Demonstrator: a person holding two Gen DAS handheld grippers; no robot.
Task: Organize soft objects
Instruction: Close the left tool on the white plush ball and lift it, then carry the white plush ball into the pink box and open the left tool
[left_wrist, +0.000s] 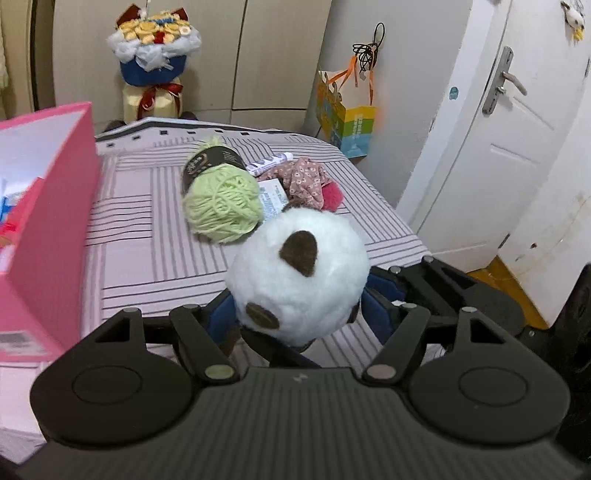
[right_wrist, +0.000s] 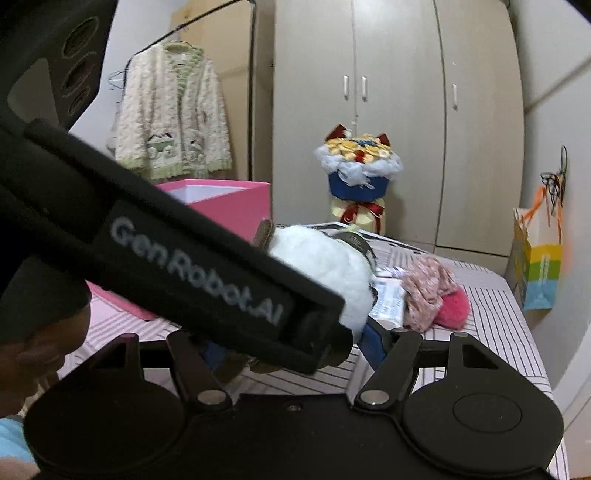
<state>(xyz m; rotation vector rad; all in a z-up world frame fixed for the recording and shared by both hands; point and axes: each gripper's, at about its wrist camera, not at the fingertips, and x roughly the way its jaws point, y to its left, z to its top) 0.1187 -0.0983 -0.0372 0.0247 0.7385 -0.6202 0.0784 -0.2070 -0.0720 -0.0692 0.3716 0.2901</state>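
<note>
White plush ball with dark brown patches, raised above the striped bedsheet, held between the blue pads of the left gripper; pile bulging out past both pads, so clenched on the toy and pressing in. Same plush seen from the right wrist view, mostly hidden behind the left tool's black body; right gripper reaching toward its underside, one blue pad just beside the fur; contact hidden by the black body, so cannot tell whether these jaws grip or merely flank it. Judged very light, soft and springy, not fragile; fur likely to slide a little under smooth pads; best taken across the widest middle with deep bite, not by the small brown ear, which would probably pull or twist. Remaining on the bed: green yarn skein with dark label, floral cloth, red fuzzy item, printed packets beneath. Pink open box at the left bed edge, judged the likely receptacle. Bed surface soft and yielding, so poor support for pressing down. Room: cream wardrobe, bouquet, colourful paper bag, white door, knitted cardigan on a rack.
</note>
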